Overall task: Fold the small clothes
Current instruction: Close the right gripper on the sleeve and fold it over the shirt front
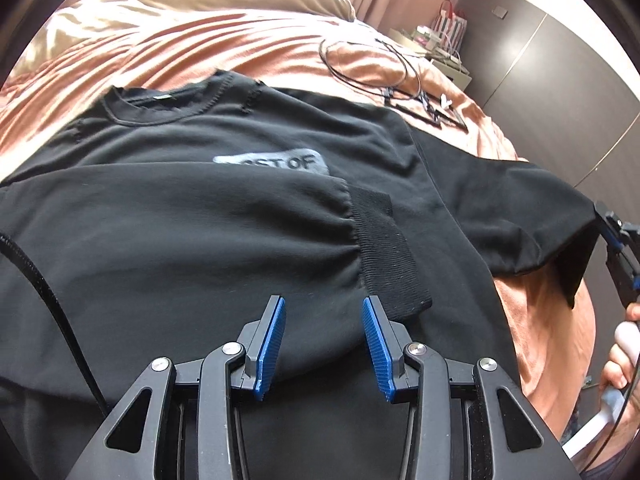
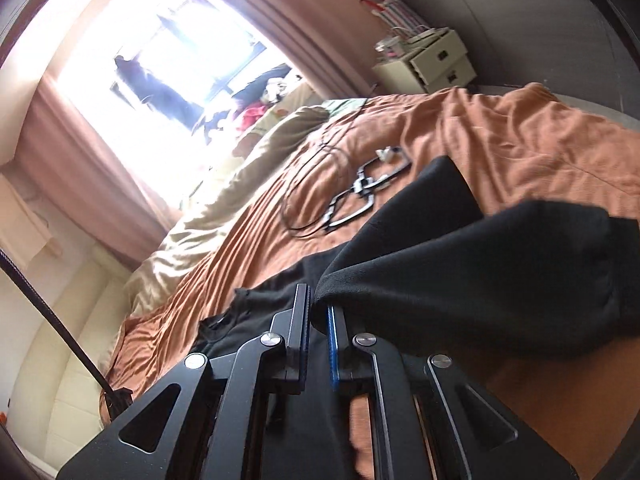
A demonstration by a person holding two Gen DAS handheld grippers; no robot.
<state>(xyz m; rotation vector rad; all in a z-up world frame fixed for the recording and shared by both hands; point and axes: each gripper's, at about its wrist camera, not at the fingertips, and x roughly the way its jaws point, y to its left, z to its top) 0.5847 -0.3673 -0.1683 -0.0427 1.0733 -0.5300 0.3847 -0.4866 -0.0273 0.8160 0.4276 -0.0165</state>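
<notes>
Black sweatshirt: lies front up on the bed, collar toward the pillows, grey chest print partly covered. One sleeve is folded across the chest, its ribbed cuff lying flat on the body.

Left tool: blue pads apart, nothing between them, poised just above the folded sleeve near the cuff.

Right tool: jaws clamped on the edge of the other sleeve, which is lifted clear of the bed and drapes off to the right. In the left view this tool appears at the right edge, with a hand on its grip.

Bed cover: orange, creased. Coiled cable and black frame parts lie on it beyond the sweatshirt. Nightstand beside the bed.
</notes>
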